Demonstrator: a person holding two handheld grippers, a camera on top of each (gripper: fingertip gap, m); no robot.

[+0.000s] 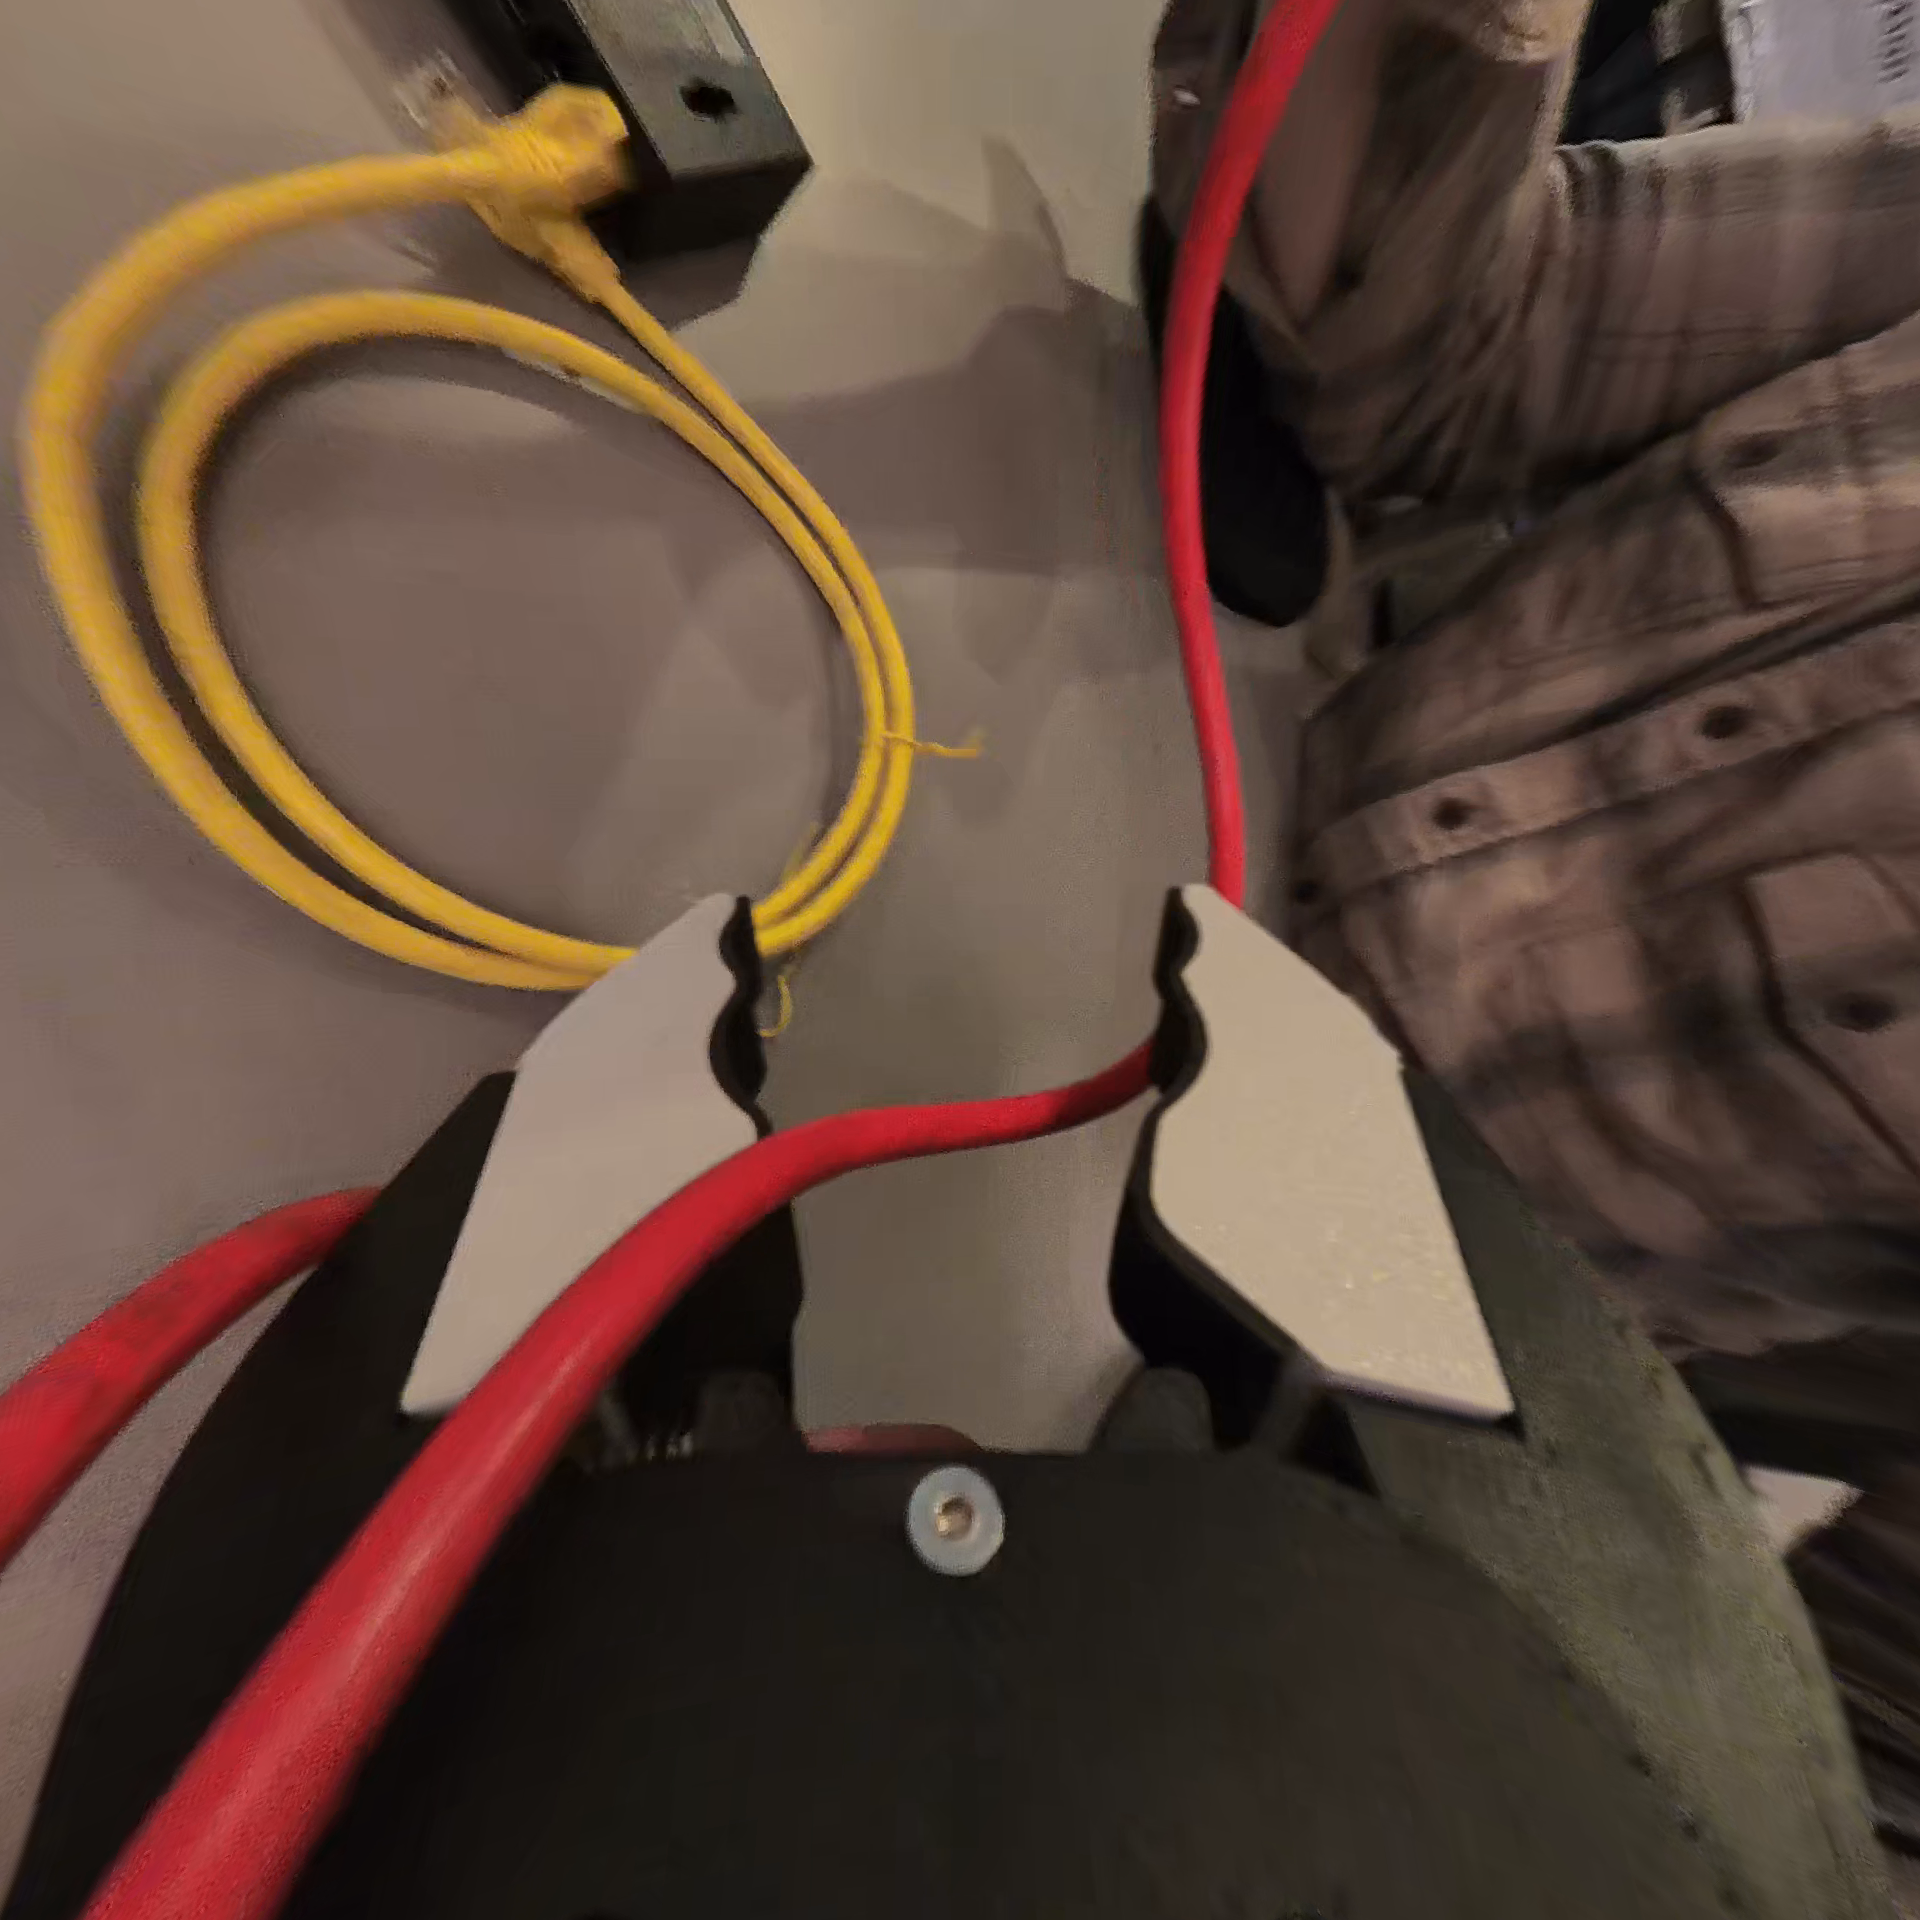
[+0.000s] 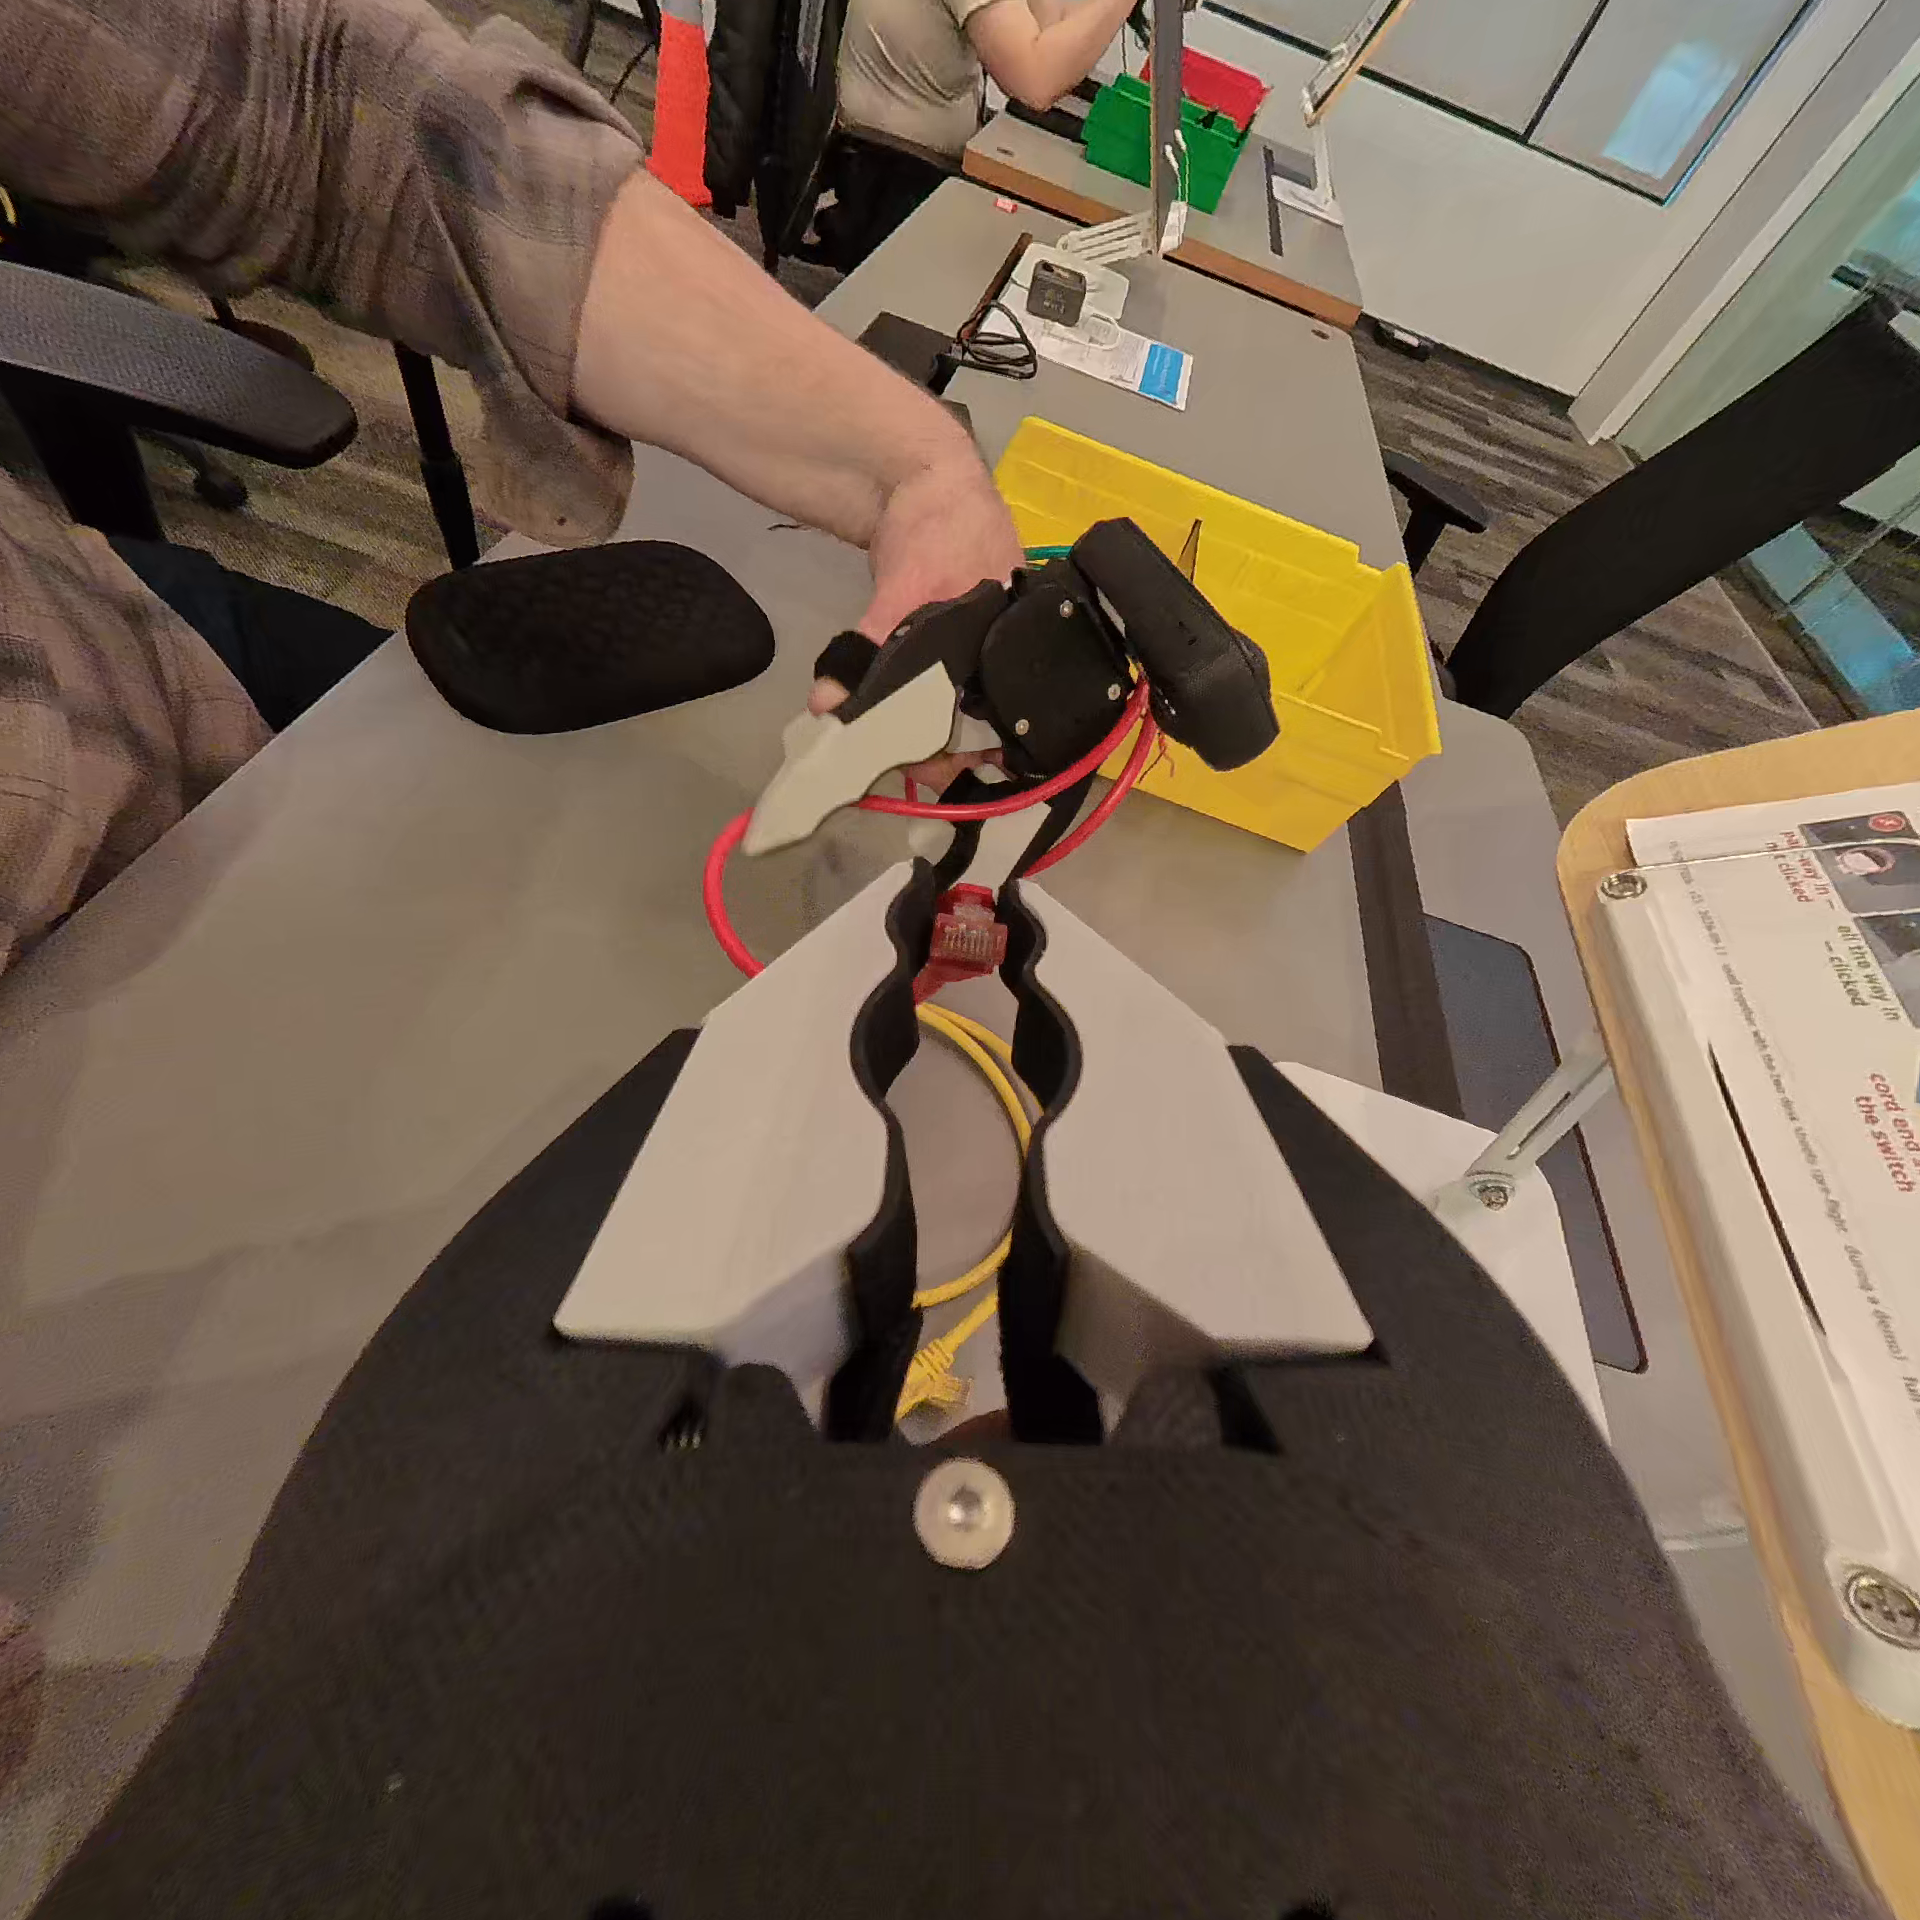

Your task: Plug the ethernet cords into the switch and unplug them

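My left gripper [image 1: 961, 935] is open over the grey table. The red ethernet cord [image 1: 935, 1127] lies loosely across the gap between its fingers and runs up the right side. The yellow cord [image 1: 499, 935] is coiled on the table, with its plug [image 1: 561, 145] at the black switch [image 1: 686, 114] at the top; blur hides how far in it sits. My right gripper [image 2: 964, 904] is shut on the red plug [image 2: 966, 935], held above the table. The left gripper [image 2: 831, 790] shows just beyond it, with the red cord [image 2: 717, 894] looped around it. The yellow cord [image 2: 987, 1060] lies below my right fingers.
A yellow bin [image 2: 1299, 665] stands behind the left gripper. A black armrest pad [image 2: 592, 634] overhangs the table's left edge. A white framed instruction sheet [image 2: 1766, 1143] lies at the right. The person's plaid sleeve [image 1: 1610, 727] is close on the right. Another person sits at a far table. The grippers' ends are close to 15 centimeters from one another. The black switch [image 1: 686, 114] is about 20 centimeters from both grippers' fingertips.
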